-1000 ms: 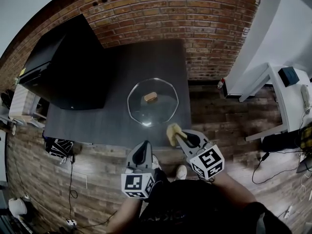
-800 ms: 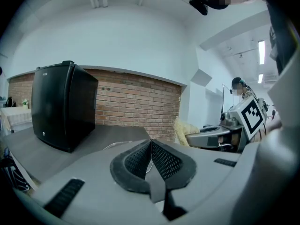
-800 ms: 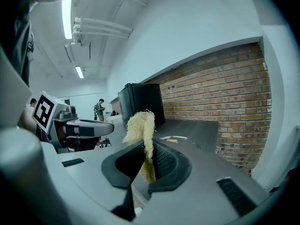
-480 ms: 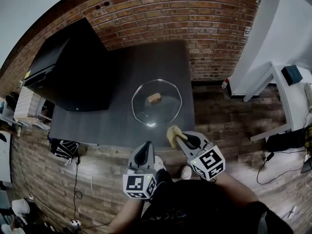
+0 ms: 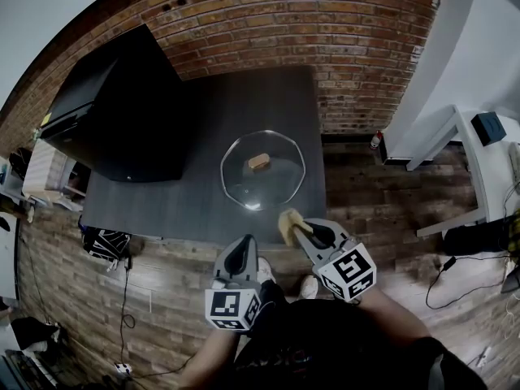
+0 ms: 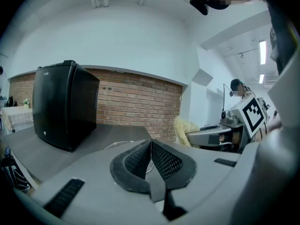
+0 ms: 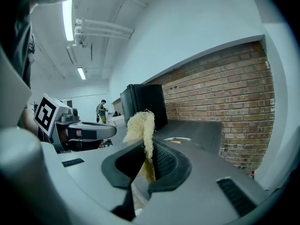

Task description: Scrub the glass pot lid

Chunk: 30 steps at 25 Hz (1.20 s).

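**Glass pot lid flat on the desk, scrubber in your right claw**

The lid lies flat on the dark desk, close to its front edge, with the tan knob facing up. It sits ahead of both claws, and neither one touches it.

Your right claw is clamped on a pale yellow fibrous scrubber (the tuft sticks up out of the jaws). You hold it just off the desk's front edge, near the lid.

Your left claw has its jaws pressed together with nothing between them. It hangs beside the right one, further back from the desk, over the wooden floor.

A black cabinet stands on the desk's left part, and a brick wall runs behind the desk.
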Available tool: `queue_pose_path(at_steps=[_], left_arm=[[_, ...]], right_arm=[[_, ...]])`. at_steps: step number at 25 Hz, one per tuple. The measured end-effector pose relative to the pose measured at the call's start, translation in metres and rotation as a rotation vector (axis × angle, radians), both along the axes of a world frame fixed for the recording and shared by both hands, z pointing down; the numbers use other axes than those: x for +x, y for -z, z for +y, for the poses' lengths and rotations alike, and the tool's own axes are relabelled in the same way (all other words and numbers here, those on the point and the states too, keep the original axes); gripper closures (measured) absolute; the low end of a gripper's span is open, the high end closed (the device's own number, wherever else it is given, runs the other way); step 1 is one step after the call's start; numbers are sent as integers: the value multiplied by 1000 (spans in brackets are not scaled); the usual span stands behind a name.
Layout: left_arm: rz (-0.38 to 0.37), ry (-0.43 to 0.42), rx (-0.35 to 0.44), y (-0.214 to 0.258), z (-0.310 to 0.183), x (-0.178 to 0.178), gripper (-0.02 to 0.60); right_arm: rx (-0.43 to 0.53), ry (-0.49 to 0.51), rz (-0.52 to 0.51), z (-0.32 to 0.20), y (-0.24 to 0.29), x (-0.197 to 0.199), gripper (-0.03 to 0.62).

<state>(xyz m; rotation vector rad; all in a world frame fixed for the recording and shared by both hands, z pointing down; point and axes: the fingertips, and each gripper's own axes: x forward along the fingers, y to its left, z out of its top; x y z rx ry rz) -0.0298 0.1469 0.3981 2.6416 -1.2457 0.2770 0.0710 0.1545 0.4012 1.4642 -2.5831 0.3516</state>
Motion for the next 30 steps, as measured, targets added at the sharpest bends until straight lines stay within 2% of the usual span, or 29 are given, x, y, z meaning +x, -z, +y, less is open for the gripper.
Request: queue_pose_path(at_steps=[30], left_arm=[[5, 7, 12, 3, 1, 5, 548]], right_arm=[[0, -3, 10, 1, 3, 5, 548]])
